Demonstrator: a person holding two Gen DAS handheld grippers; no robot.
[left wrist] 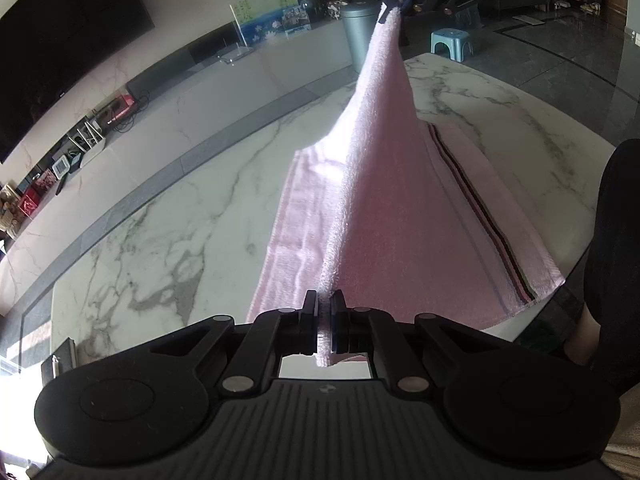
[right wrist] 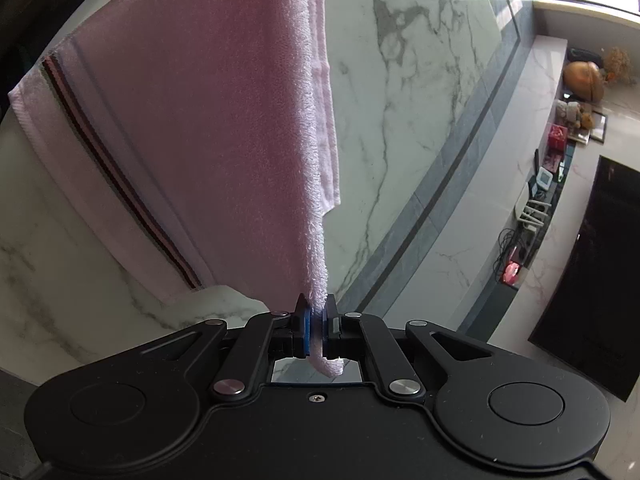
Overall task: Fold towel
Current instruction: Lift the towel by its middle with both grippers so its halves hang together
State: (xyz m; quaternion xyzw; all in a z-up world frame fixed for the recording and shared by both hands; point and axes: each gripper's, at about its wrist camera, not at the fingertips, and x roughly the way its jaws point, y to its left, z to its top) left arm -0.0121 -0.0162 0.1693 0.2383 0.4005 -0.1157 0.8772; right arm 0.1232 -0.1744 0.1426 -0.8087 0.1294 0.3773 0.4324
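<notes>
Marble table [left wrist: 168,248] bears pink towel [left wrist: 400,216], stool [left wrist: 452,42] beyond.

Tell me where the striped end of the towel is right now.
The striped end of the pink towel lies flat on the marble table, at the right in the left wrist view, by the table's edge; the opposite edge is lifted.
</notes>
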